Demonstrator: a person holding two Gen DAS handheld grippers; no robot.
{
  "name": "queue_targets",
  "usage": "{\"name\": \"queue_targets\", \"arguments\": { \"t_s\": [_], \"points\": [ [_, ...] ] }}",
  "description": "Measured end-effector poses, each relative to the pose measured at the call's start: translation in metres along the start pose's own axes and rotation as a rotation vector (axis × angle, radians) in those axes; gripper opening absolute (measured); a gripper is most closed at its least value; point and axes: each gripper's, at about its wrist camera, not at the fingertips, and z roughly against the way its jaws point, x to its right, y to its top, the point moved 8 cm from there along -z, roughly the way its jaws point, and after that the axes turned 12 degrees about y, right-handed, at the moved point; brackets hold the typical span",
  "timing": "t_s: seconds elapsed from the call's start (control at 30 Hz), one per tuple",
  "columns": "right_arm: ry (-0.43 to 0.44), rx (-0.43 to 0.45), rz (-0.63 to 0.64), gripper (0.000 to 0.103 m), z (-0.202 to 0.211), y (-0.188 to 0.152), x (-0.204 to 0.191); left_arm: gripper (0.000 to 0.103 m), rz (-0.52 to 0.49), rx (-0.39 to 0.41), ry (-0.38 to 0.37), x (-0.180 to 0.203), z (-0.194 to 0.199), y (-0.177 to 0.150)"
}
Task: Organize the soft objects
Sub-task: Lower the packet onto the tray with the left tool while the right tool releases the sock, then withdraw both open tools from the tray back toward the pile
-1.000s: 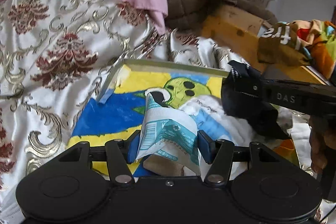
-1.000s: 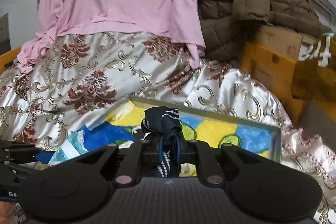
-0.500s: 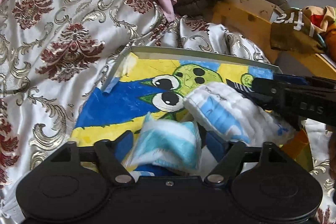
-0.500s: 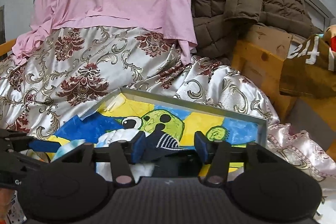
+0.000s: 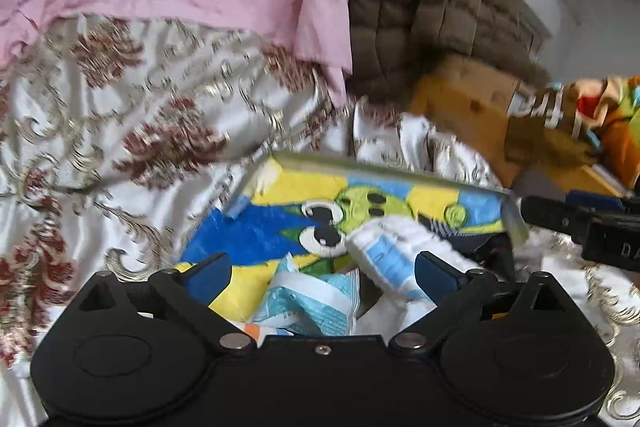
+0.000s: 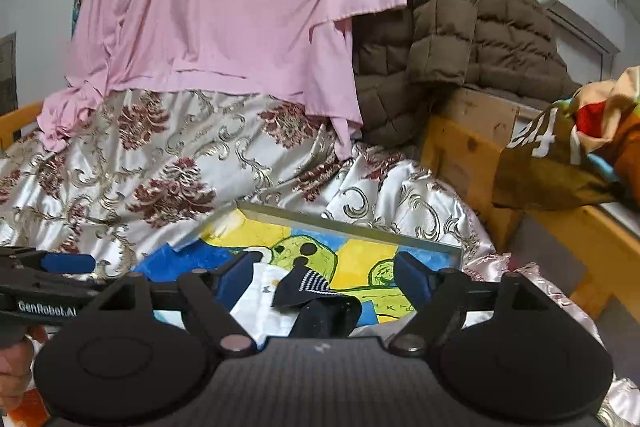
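Left to right: my left gripper [image 5: 322,275] has just been opening and now stands spread; the blue packet [image 5: 310,301] it pinched a second ago lies loose on the painted tray [image 5: 384,169]. My right gripper [image 6: 324,277], likewise just opened, has dropped the dark sock [image 6: 310,287] there. I judge both items delivered.
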Motion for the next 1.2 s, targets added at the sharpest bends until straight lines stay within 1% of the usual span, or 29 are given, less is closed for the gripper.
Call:
{"name": "queue_targets", "arguments": {
  "t_s": [0.1,0.3,0.33,0.47,0.6,0.73,0.83,0.97,1.03,1.1,1.2],
  "points": [
    [0.006,0.023,0.024,0.086,0.023,0.005,-0.013,0.099,0.016,0.04,0.015,-0.006,0.024,0.006],
    [0.038,0.069,0.046,0.095,0.07,0.015,-0.048,0.102,0.007,0.122,0.041,-0.019,0.082,0.013],
    [0.047,0.074,0.048,0.097,0.077,0.016,-0.054,0.102,0.006,0.13,0.044,-0.021,0.091,0.012],
    [0.068,0.099,0.06,0.103,0.107,0.019,-0.081,0.102,0.006,0.138,0.062,-0.037,0.127,0.004],
    [0.084,0.115,0.075,0.103,0.131,0.019,-0.106,0.102,0.006,0.163,0.084,-0.054,0.159,-0.002],
    [0.096,0.116,0.089,0.103,0.148,0.016,-0.129,0.102,0.027,0.193,0.128,-0.074,0.19,-0.009],
    [0.103,0.089,0.11,0.103,0.154,0.01,-0.147,0.102,0.057,0.191,0.2,-0.092,0.209,-0.021],
    [0.124,0.082,0.125,0.103,0.165,-0.002,-0.173,0.102,0.047,0.185,0.253,-0.11,0.227,-0.043],
    [0.129,0.085,0.126,0.103,0.169,-0.011,-0.186,0.102,0.028,0.176,0.276,-0.118,0.233,-0.053],
    [0.138,0.083,0.123,0.103,0.169,-0.021,-0.199,0.102,0.029,0.167,0.297,-0.126,0.239,-0.066],
    [0.142,0.074,0.113,0.103,0.166,-0.039,-0.215,0.102,0.031,0.136,0.307,-0.136,0.24,-0.084]
  ]
}}
